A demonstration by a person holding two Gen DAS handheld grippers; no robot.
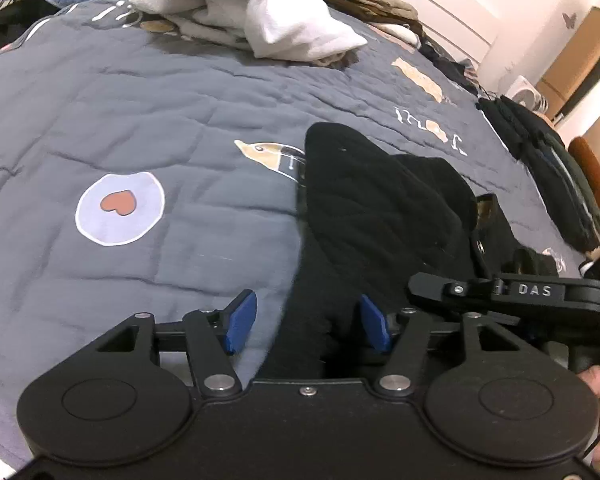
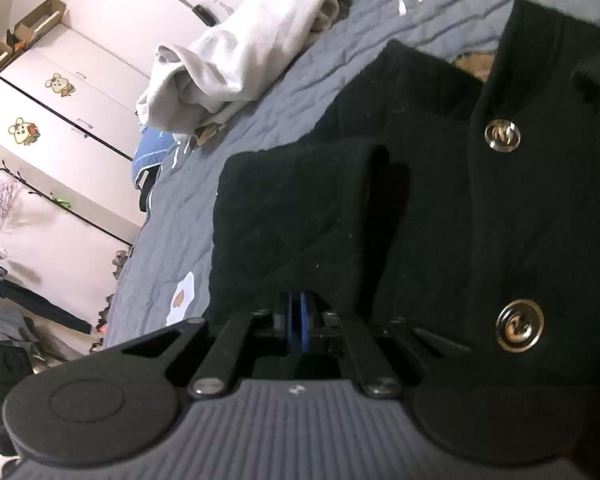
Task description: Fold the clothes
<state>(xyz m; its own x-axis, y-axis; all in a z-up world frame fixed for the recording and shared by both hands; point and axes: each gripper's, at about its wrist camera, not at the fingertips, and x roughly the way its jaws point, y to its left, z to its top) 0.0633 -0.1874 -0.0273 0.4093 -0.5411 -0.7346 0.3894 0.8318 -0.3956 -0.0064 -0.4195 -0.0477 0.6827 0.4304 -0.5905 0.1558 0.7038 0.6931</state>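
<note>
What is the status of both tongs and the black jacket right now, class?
Left tongs open, straddling the black jacket edge. Right tongs shut at the jacket's hem, grip unclear. Jacket partly folded on the grey quilt. White clothes pile lies well clear.

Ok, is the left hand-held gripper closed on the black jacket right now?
No, the left hand-held gripper is open, its blue pads spread wide apart with the black jacket lying between them, ungripped.
</note>
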